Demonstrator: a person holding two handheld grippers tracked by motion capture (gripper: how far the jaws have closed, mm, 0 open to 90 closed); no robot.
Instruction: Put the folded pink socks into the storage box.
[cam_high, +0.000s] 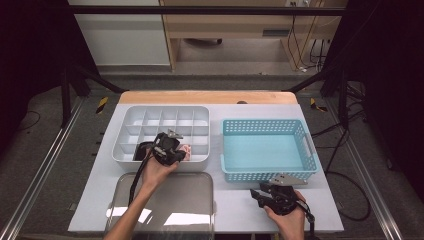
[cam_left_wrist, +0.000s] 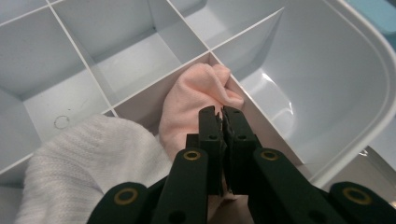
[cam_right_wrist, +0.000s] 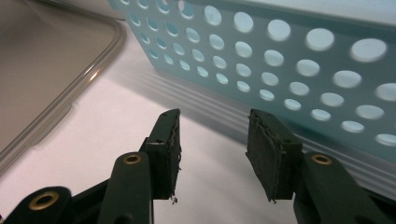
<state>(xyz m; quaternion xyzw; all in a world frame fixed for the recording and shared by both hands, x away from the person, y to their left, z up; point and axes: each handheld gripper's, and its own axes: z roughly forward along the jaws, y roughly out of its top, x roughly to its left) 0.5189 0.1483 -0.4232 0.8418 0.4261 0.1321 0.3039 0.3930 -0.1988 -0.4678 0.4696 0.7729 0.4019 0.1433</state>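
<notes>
Pink cloth pinched at the divided tray

Nearest the person, a clear lid (cam_high: 165, 200) lies just in front of the white divided tray (cam_high: 150, 117). Right of the lid, the right gripper (cam_high: 260, 192) rests on the table with jaws spread and empty, close to the front wall of the blue basket (cam_high: 267, 172). Farther on, the left gripper (cam_left_wrist: 223, 114) reaches down into the tray's front row, jaws pressed together on a pink cloth (cam_left_wrist: 196, 91) draped against a divider. A white cloth (cam_left_wrist: 88, 158) lies just beside it.
</notes>
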